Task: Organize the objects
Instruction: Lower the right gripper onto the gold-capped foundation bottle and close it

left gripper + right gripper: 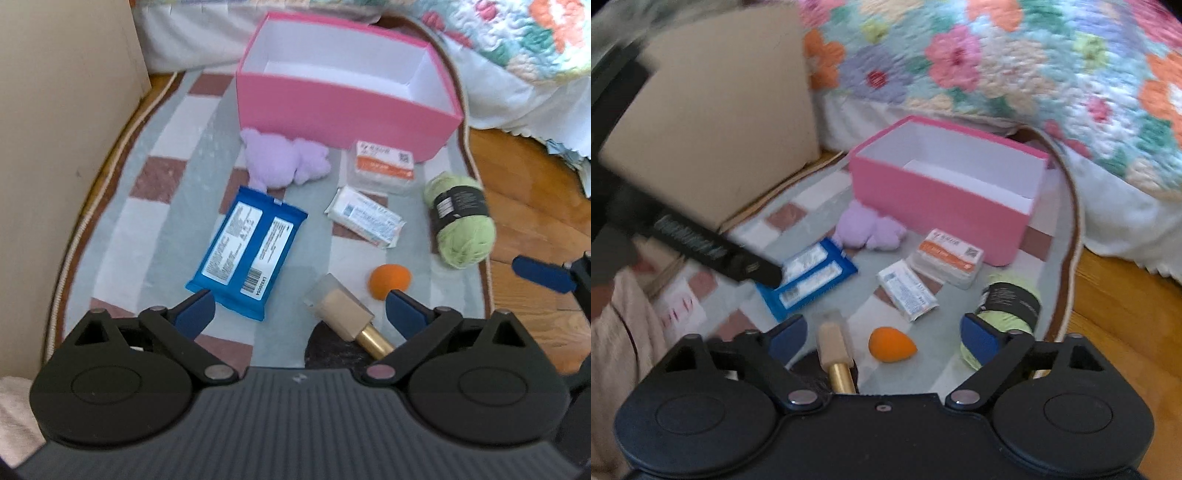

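Observation:
An open pink box (343, 110) with a white inside stands at the far end of a checked rug (162, 221). In front of it lie a purple plush (284, 158), a blue wipes pack (247, 254), a white-and-orange box (384, 166), a white packet (365, 218), a green yarn ball (461, 221), an orange sponge (389, 280) and a gold-capped bottle (343, 314). My left gripper (299, 299) hangs open above the bottle and the pack's near corner, holding nothing. My right gripper (882, 323) is open and empty over the sponge (892, 343), with the yarn (1008, 306) by its right finger.
A beige cabinet side (66, 129) borders the rug on the left. A bed with a floral quilt (997, 62) stands behind the box. Bare wooden floor (535, 221) lies to the right. The left gripper's body (701, 247) crosses the right wrist view's left side.

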